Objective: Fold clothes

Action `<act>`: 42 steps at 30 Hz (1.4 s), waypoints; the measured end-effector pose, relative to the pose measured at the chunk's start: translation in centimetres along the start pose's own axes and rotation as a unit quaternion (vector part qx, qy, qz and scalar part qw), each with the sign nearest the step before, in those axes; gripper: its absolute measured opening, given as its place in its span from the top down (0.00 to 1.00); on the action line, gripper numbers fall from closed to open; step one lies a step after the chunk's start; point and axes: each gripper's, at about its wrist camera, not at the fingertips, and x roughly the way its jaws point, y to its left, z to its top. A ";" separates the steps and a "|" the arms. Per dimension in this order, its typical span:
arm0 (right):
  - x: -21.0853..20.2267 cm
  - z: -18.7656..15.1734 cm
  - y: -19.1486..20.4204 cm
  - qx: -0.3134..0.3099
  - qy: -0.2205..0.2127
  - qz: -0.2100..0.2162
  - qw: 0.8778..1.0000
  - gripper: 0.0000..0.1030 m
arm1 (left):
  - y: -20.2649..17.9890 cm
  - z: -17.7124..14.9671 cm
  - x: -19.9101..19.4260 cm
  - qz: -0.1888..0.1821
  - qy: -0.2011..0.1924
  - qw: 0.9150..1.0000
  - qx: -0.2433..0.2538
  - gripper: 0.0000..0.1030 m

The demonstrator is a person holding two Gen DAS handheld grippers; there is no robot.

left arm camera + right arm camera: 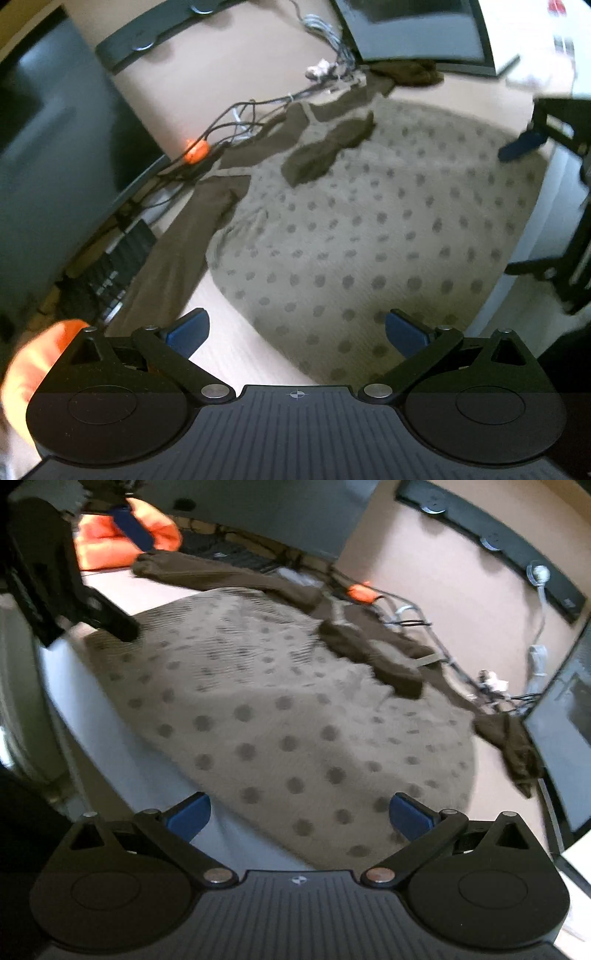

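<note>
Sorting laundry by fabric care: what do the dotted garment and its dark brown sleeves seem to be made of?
The dotted garment looks like a soft matte knit, with fine ribbing lines visible in the right wrist view. Its brown sleeve looks like a plain matte knit or jersey, limp and creased. Blur leaves the fibre open.

A beige polka-dotted garment with plain brown sleeves [351, 221] lies spread on a pale wooden tabletop [236, 354]. The left gripper [297, 330], blue-tipped jaws wide apart, hovers over the garment's near hem. Beyond the garment's collar run tangled grey cables [258, 110]; the right gripper [522, 142] shows beside its far-right edge.
</note>
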 end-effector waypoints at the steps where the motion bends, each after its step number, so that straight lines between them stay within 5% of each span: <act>1: -0.2 0.1 -0.2 0.002 -0.003 0.002 1.000 0.00 | 0.3 0.0 -0.3 -0.015 -0.004 1.000 -0.012 0.00; 8: -0.9 1.4 -1.4 0.013 -0.032 -0.030 0.999 0.00 | -1.8 -0.9 -0.9 -0.073 -0.002 0.997 0.016 0.00; 13: -0.3 3.0 -2.9 0.030 -0.054 -0.071 0.996 0.00 | -3.7 -1.2 0.5 -0.075 0.022 0.996 0.038 0.00; 18: -0.4 5.2 -5.4 0.036 -0.079 -0.112 0.990 0.00 | -3.3 -0.1 1.8 -0.003 0.025 0.998 0.052 0.00; 25: 0.0 4.7 -6.1 0.019 -0.064 -0.108 0.992 0.00 | 2.4 1.7 3.6 0.094 0.033 0.995 -0.019 0.00; 31: 0.1 1.3 -5.5 -0.016 -0.018 -0.120 0.992 0.00 | 5.2 1.9 3.9 0.133 0.035 0.990 -0.035 0.00; 37: -2.6 0.4 -11.8 0.087 -0.003 -0.206 0.975 0.00 | 5.9 0.3 3.4 0.138 0.049 0.989 -0.033 0.00; 42: -0.9 -1.3 -10.7 0.033 0.041 -0.229 0.972 0.00 | 4.5 -1.2 2.9 0.131 0.052 0.990 -0.010 0.00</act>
